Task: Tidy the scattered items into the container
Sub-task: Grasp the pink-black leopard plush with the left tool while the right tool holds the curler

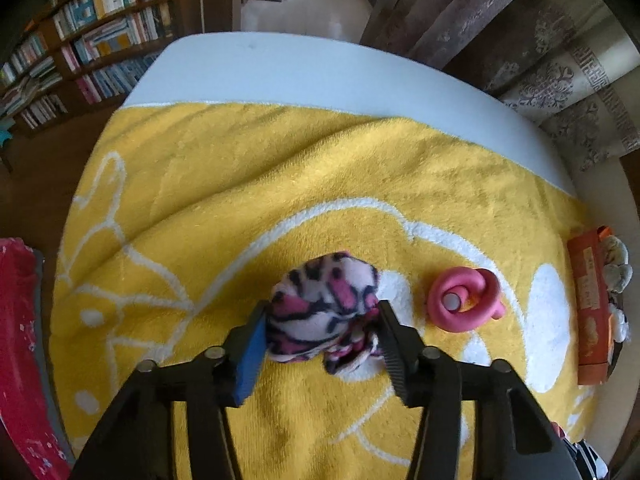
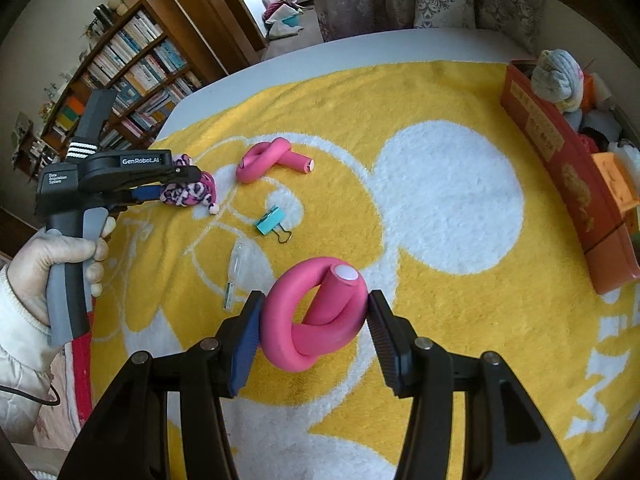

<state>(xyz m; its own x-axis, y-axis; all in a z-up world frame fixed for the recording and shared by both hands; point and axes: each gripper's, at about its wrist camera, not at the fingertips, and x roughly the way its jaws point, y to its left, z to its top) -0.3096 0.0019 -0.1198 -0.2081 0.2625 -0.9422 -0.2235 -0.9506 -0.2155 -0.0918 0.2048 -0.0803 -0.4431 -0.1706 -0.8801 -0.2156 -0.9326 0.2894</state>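
The left gripper [image 1: 322,330] pinches a pink leopard-print sock [image 1: 320,308] from both sides, pads pressing into the fabric, probably because a soft bundle only lifts whole when squeezed across its bulk. The sock sits between the fingertips and bulges past them, with its lower end on the yellow towel [image 1: 240,184].

The right gripper [image 2: 314,314] clamps a knotted pink foam roller [image 2: 314,316], 1 pad on each side of the loop; the roller appears lifted off the towel, its capped end pointing up, ready for carrying.

The orange box [image 2: 560,160] stands at the towel's right edge, well apart from both grippers, already holding soft items. A 2nd roller [image 2: 268,158], a teal clip [image 2: 270,220] and a clear tube [image 2: 236,276] lie loose between them.
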